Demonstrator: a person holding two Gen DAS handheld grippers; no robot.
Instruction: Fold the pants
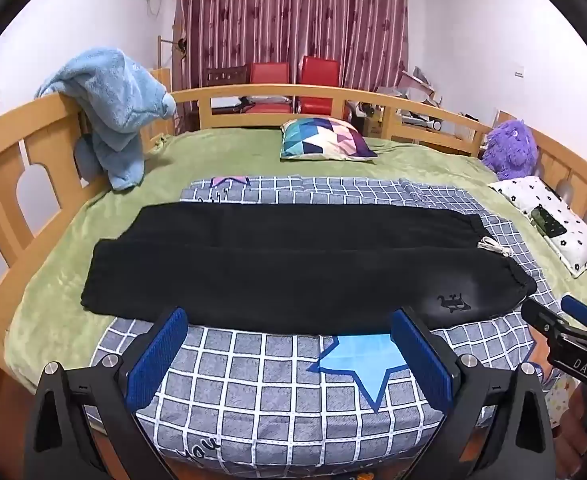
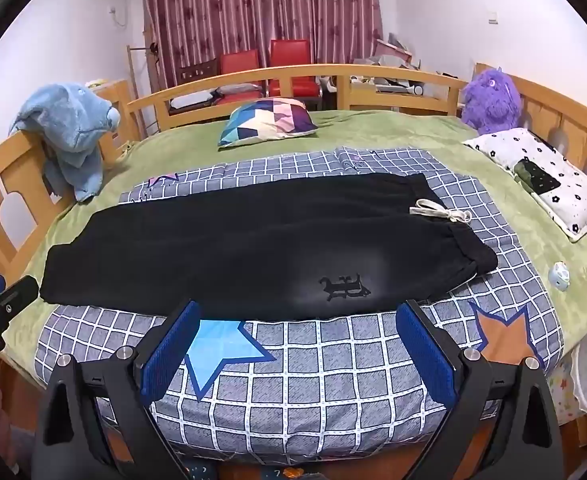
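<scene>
Both grippers are released: I see the left gripper (image 1: 289, 318) and right gripper (image 2: 295, 312) with jaws spread wide, holding nothing, just short of the pants' near edge. Pants (image 2: 253, 240) lie flat across the checked quilt (image 2: 313, 364), legs together, waistband and drawstring (image 2: 439, 210) to the right. Quilt covers a green blanket (image 1: 221, 152) on the bed.
</scene>
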